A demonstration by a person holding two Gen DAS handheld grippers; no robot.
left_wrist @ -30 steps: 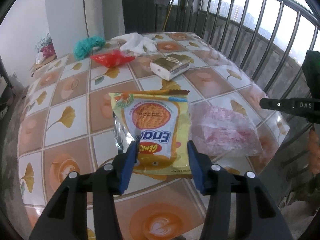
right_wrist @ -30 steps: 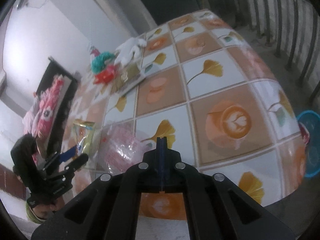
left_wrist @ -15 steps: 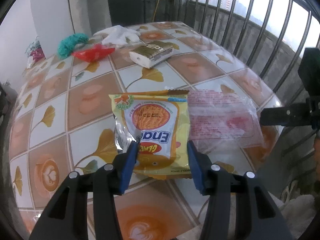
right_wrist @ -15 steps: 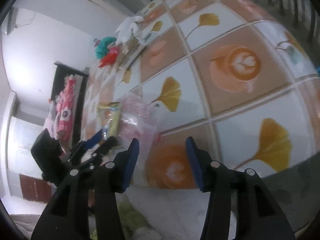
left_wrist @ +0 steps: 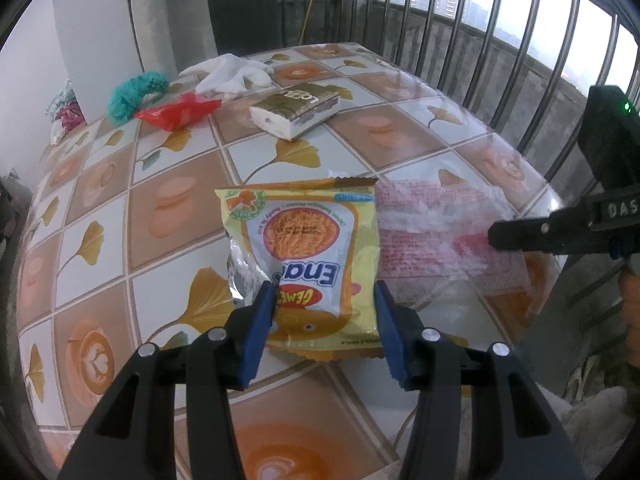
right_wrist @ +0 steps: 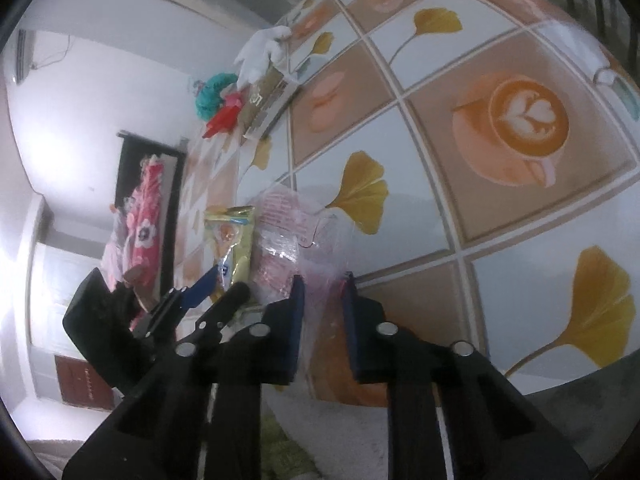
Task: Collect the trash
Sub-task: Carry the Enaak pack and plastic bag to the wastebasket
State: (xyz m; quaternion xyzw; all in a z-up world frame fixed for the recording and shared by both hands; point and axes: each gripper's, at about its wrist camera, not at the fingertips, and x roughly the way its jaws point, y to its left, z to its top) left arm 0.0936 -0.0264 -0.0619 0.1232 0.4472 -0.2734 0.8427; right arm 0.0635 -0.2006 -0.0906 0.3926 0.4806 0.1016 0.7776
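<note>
A yellow noodle snack packet [left_wrist: 316, 240] lies near the front edge of the tiled table [left_wrist: 172, 216], and my left gripper [left_wrist: 324, 312] is shut on its lower end, one blue pad against each side. Right beside it lies a crumpled clear bag with pink print [left_wrist: 432, 236]. In the right wrist view my right gripper [right_wrist: 324, 292] is closing, and the edge of that clear bag [right_wrist: 288, 224] sits in the narrow gap between its pads. The packet [right_wrist: 234, 236] and left gripper [right_wrist: 220, 286] show just left of it. The right gripper [left_wrist: 496, 236] reaches in from the right.
Further back on the table lie a gold tissue pack [left_wrist: 296, 108], a red wrapper [left_wrist: 180, 110], a teal knitted piece [left_wrist: 134, 94] and a white cloth [left_wrist: 232, 74]. A metal railing [left_wrist: 480, 40] runs behind and to the right. The table's edge is right below both grippers.
The right gripper went from shut to wide open, dropped to the table edge, and has now narrowed around the clear bag. The left gripper kept its grip on the packet and shifted slightly.
</note>
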